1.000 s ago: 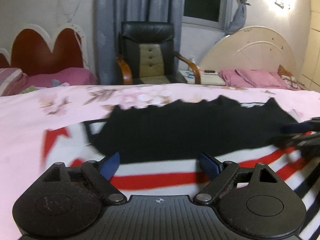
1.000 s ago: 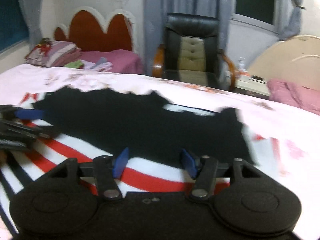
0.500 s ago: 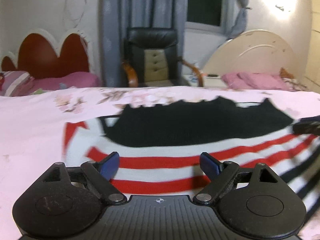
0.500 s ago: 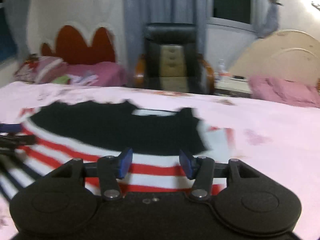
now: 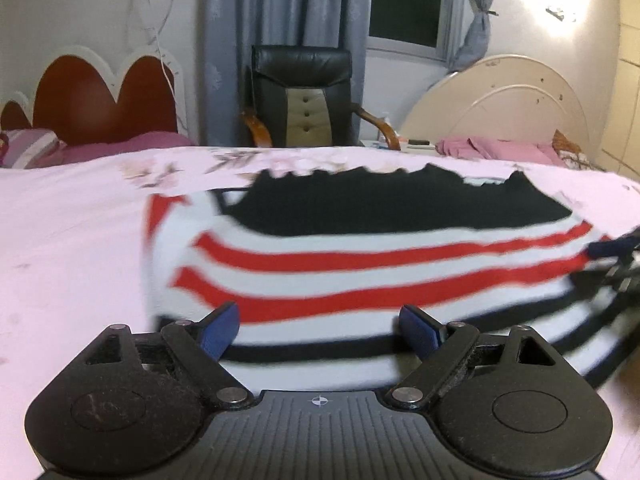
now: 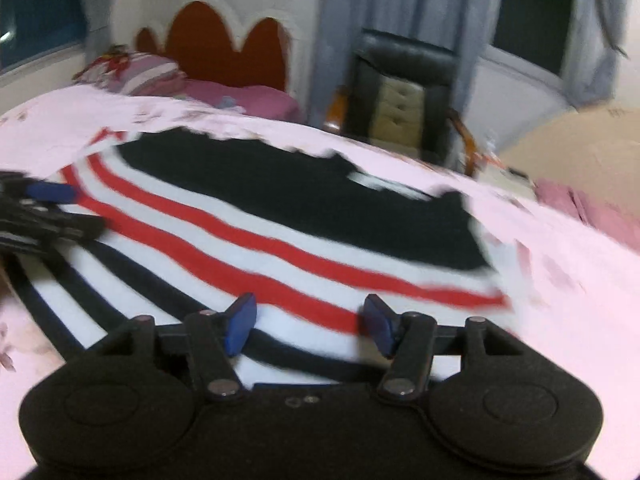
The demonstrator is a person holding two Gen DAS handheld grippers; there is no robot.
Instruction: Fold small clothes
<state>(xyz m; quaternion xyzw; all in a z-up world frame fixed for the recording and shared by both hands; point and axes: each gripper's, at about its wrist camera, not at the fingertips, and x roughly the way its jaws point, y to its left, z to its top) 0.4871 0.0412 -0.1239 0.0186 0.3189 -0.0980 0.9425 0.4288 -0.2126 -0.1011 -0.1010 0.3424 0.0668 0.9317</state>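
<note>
Striped sweater (image 5: pixel 360 276) lies flat on pink bedsheet (image 5: pixel 72 232) — left hand-held gripper (image 5: pixel 320 330) and right hand-held gripper (image 6: pixel 308 322) both released, empty.

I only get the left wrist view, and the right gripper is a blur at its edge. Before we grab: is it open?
Observer: Yes. The right wrist view shows the right gripper open, blue pads apart above the striped sweater, holding nothing.
Operator: Which stripes is it over?
Observer: About the lowest red stripe, with black stripes nearer the camera.
Operator: Where does the sweater end on that side?
Observer: Its edge lies to the right of the gripper, on the pink bedsheet.
</note>
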